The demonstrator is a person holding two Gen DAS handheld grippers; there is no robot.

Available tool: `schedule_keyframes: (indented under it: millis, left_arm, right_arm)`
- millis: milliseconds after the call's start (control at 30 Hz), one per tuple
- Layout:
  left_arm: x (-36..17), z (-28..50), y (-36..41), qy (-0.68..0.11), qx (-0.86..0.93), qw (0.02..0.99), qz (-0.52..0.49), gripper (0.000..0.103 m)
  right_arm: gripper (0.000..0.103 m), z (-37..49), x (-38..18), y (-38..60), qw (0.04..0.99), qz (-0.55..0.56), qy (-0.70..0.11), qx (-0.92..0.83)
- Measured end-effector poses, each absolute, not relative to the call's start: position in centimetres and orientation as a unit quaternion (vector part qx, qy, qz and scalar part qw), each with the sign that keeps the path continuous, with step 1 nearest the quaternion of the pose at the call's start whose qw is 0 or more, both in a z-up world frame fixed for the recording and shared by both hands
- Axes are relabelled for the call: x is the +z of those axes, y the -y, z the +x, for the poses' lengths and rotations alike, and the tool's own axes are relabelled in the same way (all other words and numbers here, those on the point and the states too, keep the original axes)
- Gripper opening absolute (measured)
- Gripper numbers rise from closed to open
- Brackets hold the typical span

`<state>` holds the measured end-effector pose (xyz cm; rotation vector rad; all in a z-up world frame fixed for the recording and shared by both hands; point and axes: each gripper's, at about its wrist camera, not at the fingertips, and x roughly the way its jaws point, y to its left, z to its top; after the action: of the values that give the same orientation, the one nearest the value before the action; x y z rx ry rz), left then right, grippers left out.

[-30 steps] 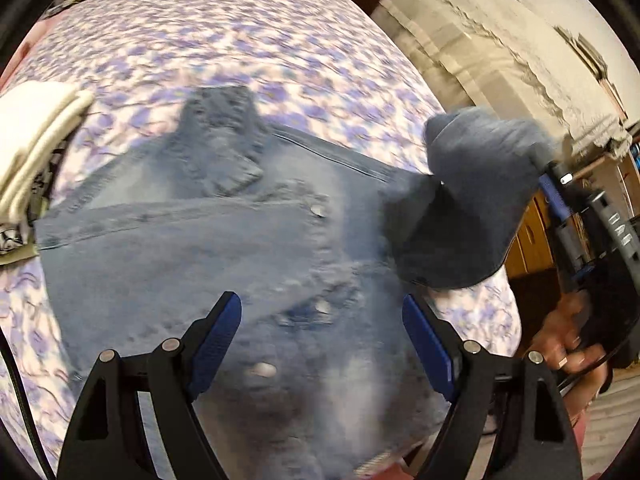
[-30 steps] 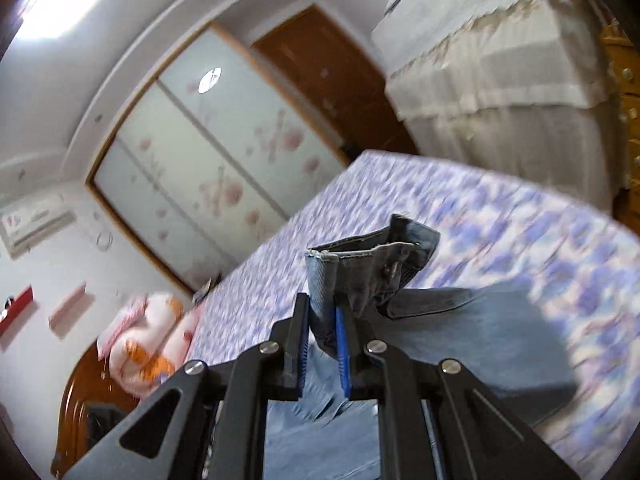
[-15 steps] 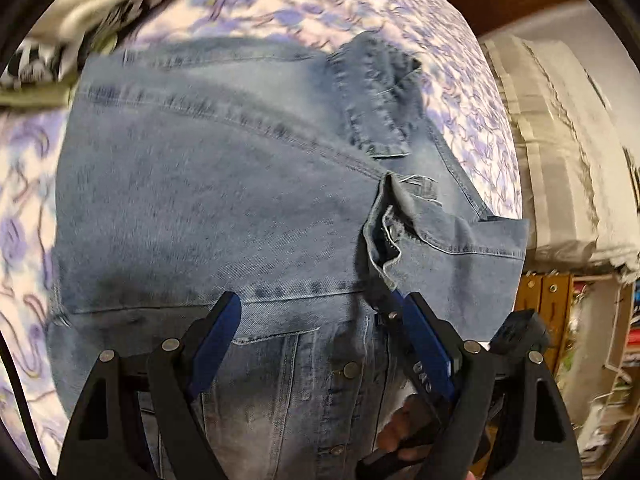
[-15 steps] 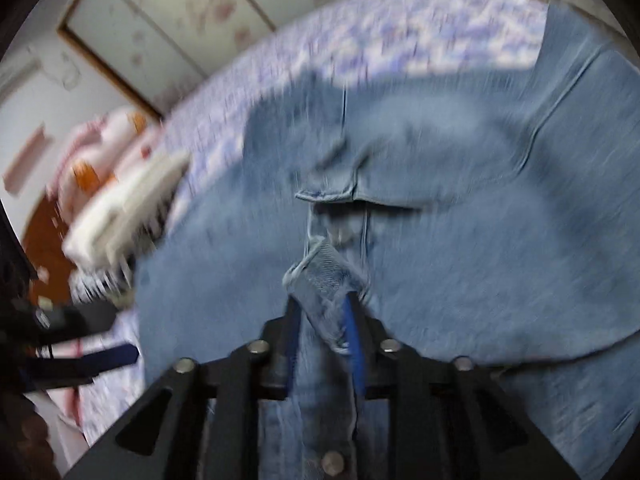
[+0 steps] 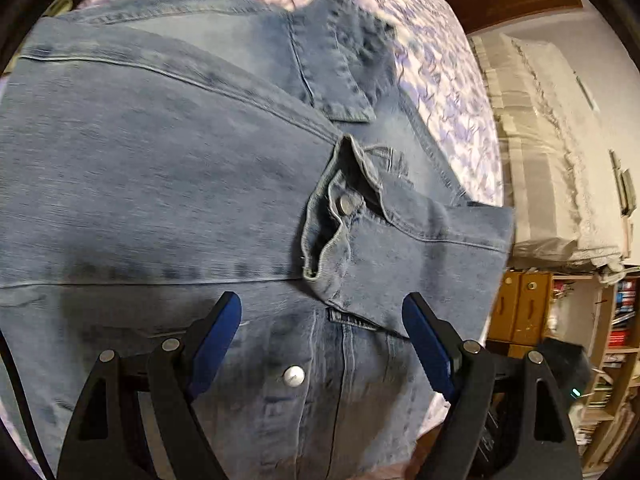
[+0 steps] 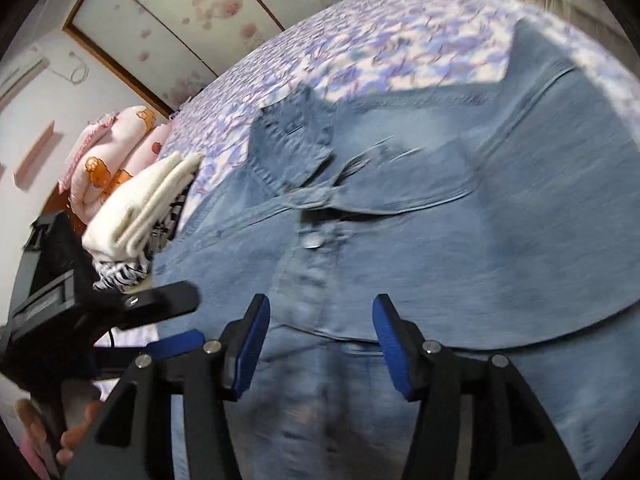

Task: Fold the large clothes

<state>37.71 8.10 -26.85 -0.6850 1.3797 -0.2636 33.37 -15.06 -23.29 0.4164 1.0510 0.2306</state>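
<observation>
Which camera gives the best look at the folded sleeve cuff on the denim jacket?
The left wrist view: the sleeve cuff sits mid-frame, curled open, its button visible. In the right wrist view the cuff appears smaller and motion-blurred.

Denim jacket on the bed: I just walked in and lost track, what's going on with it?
A person with a claw in each hand is folding the denim jacket on the floral bedspread. The sleeve cuff lies across the front. The right claw has just been opening, with nothing between its pads; the left claw hovers open above the denim.
</observation>
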Motion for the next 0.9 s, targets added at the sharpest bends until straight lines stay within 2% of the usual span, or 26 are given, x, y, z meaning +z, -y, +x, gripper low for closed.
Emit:
schedule_keyframes:
  millis: [167,333,400,467,600,633,733,900]
  left_arm:
    - [-29.0,38.2,-4.2,-0.630,-0.085,0.727,-0.262,0.081]
    - [-29.6,39.2,-1.4,-0.616,-0.045,0.752,-0.229,0.080]
    - [-29.3,39.6,-0.2,-0.611,-0.030,0.763,-0.208,0.076]
    - [-28.9,40.1,1.3,-0.609,-0.020,0.769,-0.191,0.055]
    - [-28.5,41.0,3.6,-0.612,0.026,0.775,-0.159,0.034]
    - [-28.2,41.2,4.1,-0.611,0.046,0.776,-0.149,0.020]
    - [-27.2,41.5,4.5,-0.603,0.075,0.781,-0.147,0.010]
    - [-22.7,41.9,4.3,-0.548,0.096,0.818,-0.146,0.006]
  right_arm:
    - [0.054,31.9,-22.7,18.8,0.844,0.155,-0.504,0.096]
    - [0.054,30.8,-22.8,22.3,0.836,0.158,-0.514,0.111]
    - [0.054,30.7,-23.0,23.5,0.830,0.165,-0.518,0.128]
    - [0.054,30.8,-23.1,24.2,0.826,0.163,-0.521,0.142]
    - [0.054,31.2,-23.1,24.9,0.814,0.147,-0.535,0.173]
    - [0.054,31.2,-23.0,25.1,0.813,0.144,-0.535,0.179]
    - [0.054,31.5,-22.0,25.6,0.815,0.131,-0.528,0.197]
    - [0.054,32.0,-20.7,26.4,0.821,0.115,-0.519,0.210]
